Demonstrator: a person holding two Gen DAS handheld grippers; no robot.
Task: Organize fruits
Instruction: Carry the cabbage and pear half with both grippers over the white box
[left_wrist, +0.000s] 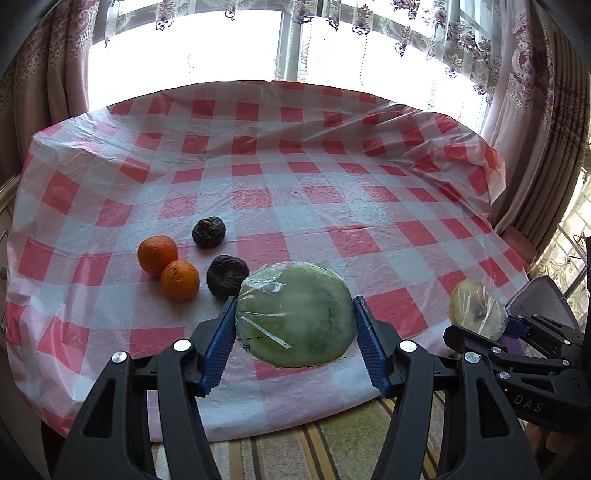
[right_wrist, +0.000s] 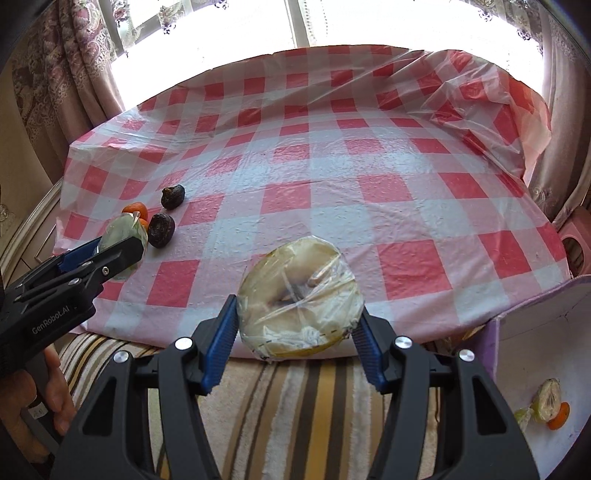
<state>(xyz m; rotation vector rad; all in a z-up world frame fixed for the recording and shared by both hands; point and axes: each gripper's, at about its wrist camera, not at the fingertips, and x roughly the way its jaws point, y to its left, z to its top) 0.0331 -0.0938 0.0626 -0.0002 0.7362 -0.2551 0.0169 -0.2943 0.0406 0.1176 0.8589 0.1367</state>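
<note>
My left gripper (left_wrist: 295, 317) is shut on a green melon half wrapped in plastic film (left_wrist: 295, 314), held at the table's near edge. My right gripper (right_wrist: 299, 314) is shut on a pale yellow melon half in film (right_wrist: 299, 295), also at the near edge; it shows in the left wrist view (left_wrist: 476, 310) at the right. Two oranges (left_wrist: 170, 266) and two dark wrinkled fruits (left_wrist: 218, 254) lie on the checked tablecloth (left_wrist: 295, 177) just left of the green melon.
A white box with purple edges (right_wrist: 535, 350) stands at the lower right, holding a wrapped fruit piece and an orange (right_wrist: 550, 406). A striped rug (right_wrist: 295, 406) lies below the table edge. Curtains and a bright window stand behind the table.
</note>
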